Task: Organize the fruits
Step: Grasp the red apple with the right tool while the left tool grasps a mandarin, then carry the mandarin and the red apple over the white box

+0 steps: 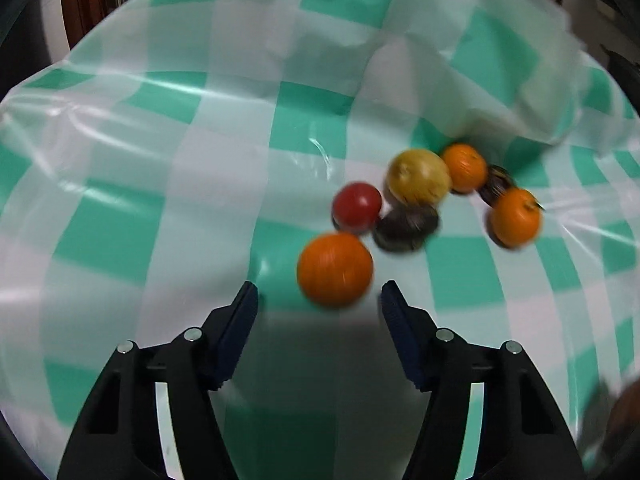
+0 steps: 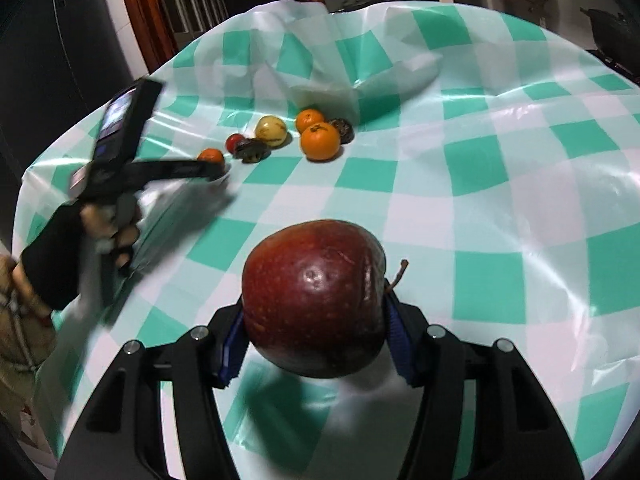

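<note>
Green-and-white checked plastic sheeting (image 2: pixel 500 208) is covering the counter, and the fruits are lying on it in a loose cluster. Seen from the left wrist, the left claw (image 1: pixel 318 300) is standing released, its two jaws spread wide with nothing between them, and the nearest orange (image 1: pixel 335 269) is sitting just beyond the fingertips, slightly toward the right jaw. Past it a small red fruit (image 1: pixel 357 205) is lying beside a dark, flattish fruit (image 1: pixel 406 227), with a yellow fruit (image 1: pixel 418 177) just behind them. Further right, a second orange (image 1: pixel 464 167) is sitting next to the yellow one, a third orange (image 1: pixel 515 216) is lying nearer the camera, and another dark fruit (image 1: pixel 496 188) is wedged between those two. This view is blurred, so finer detail is unclear. From the right wrist, the right claw (image 2: pixel 314 320) is grasping a large dark red apple (image 2: pixel 314 298) between its blue pads, holding it above the counter with its stem (image 2: pixel 400 272) pointing right, well apart from the cluster. A gloved hand (image 2: pixel 60 248) is gripping the left tool at the left edge.
</note>
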Demonstrator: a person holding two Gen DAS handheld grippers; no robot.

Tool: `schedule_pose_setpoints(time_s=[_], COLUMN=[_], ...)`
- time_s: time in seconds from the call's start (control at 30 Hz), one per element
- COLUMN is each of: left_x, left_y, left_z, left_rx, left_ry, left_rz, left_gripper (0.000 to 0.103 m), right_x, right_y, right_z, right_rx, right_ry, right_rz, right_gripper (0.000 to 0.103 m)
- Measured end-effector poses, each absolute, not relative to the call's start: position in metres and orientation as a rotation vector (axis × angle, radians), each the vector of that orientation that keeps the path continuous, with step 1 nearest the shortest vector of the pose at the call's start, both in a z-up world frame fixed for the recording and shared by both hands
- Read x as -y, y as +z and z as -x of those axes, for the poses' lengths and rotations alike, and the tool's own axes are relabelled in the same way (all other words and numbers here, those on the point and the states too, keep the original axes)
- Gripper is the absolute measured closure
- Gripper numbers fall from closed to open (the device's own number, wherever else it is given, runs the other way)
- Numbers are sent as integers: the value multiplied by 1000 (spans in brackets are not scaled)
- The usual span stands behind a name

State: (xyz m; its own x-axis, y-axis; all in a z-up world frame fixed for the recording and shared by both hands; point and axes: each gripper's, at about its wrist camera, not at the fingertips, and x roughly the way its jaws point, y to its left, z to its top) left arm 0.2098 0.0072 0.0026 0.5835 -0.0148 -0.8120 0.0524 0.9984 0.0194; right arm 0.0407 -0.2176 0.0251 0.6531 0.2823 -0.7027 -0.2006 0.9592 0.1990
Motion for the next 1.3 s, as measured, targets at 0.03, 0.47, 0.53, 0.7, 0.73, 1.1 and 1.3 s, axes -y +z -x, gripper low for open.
schedule_pose_setpoints(time_s=[0.03,0.47,0.53,0.7,0.73,1.1,1.3], left_x=[-6,6,6,-8,-11,-12,-17], left_y=[1,21,18,5,6,10,11], left_z=[-214,-69,-32,14,19,25,25], left_rx=[-946,-900,-894,-915,-909,-859,-851], left_ry=[-32,-210,-202,-132,-128,-69,-70], left_rz=[-47,16,5,89,109,100,126], left_gripper=[46,67,67,67,67,67,67], right_x=[218,219,221,220,220,220,216], right_y=[26,25,24,23,23,22,23], right_z=[-41,-40,-41,-42,-41,-42,-43], right_rx=[-810,-780,-784,-794,-793,-796,-807], right_ry=[280,298,303,301,299,275,256], right_rz=[-110,-130,-142,-140,-139,-121,-87], right_gripper=[44,44,44,44,44,44,44])
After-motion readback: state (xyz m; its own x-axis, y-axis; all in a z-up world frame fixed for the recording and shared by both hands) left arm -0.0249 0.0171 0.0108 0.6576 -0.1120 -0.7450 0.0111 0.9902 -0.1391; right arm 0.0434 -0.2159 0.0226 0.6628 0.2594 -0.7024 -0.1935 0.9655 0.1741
